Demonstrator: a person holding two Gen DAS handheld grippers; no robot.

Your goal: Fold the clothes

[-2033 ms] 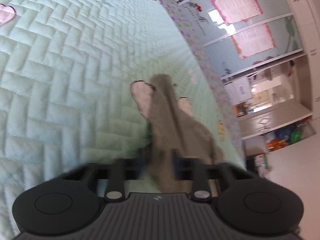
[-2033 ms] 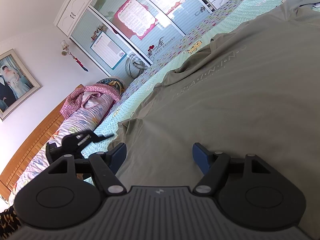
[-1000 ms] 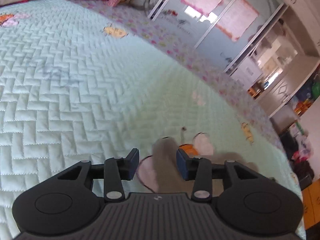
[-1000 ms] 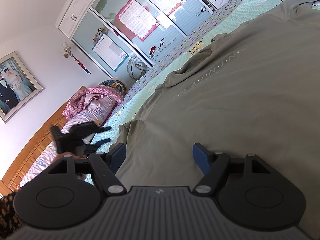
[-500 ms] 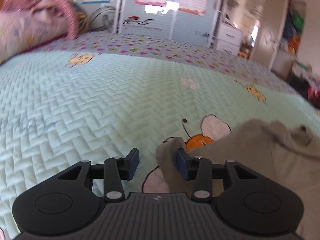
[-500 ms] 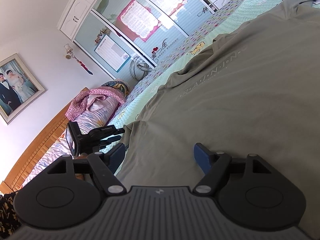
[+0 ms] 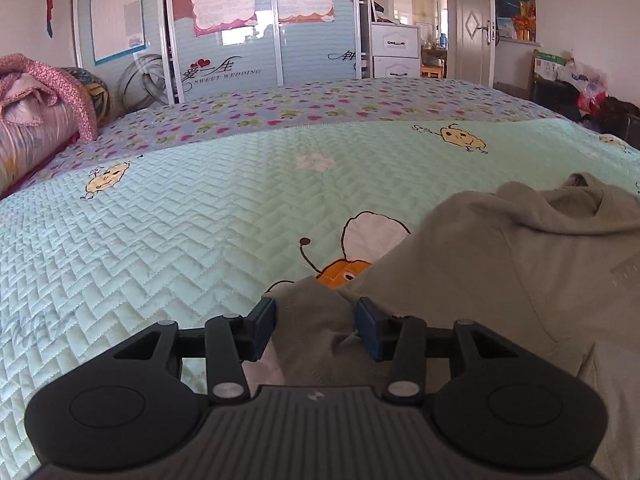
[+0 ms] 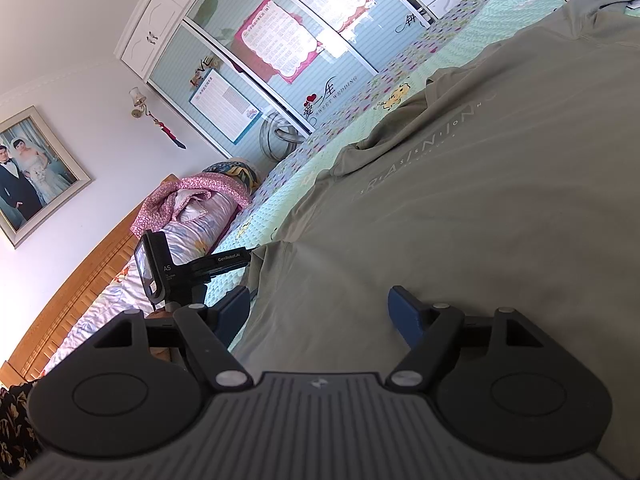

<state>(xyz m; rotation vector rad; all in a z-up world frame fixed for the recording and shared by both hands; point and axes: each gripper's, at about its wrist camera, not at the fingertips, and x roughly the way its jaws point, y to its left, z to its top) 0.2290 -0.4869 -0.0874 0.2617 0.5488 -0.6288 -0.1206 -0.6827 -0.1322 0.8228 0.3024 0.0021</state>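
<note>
An olive-grey T-shirt (image 7: 500, 280) lies spread on the pale green quilted bed (image 7: 180, 240), its printed letters facing up (image 8: 420, 160). My left gripper (image 7: 316, 320) sits low at the shirt's left side with the end of a sleeve (image 7: 312, 344) bunched between its blue pads. Its jaws are opening, and the fabric still reaches from pad to pad. The right wrist view shows the left gripper (image 8: 192, 272) at the shirt's far edge. My right gripper (image 8: 320, 308) stands open over the shirt's near edge, gripping nothing.
Rolled bedding with a pink blanket (image 7: 32, 120) lies at the bed's head, against a wooden headboard (image 8: 80, 292). A mirrored wardrobe (image 7: 240, 40) stands beyond the bed, with a door (image 7: 472, 28) and piled bags (image 7: 588, 84) to its right.
My left gripper has rolled upright and moved across the bed with the sleeve, which now rests on the quilt. Its jaws stand a little wider. The right gripper has not moved.
</note>
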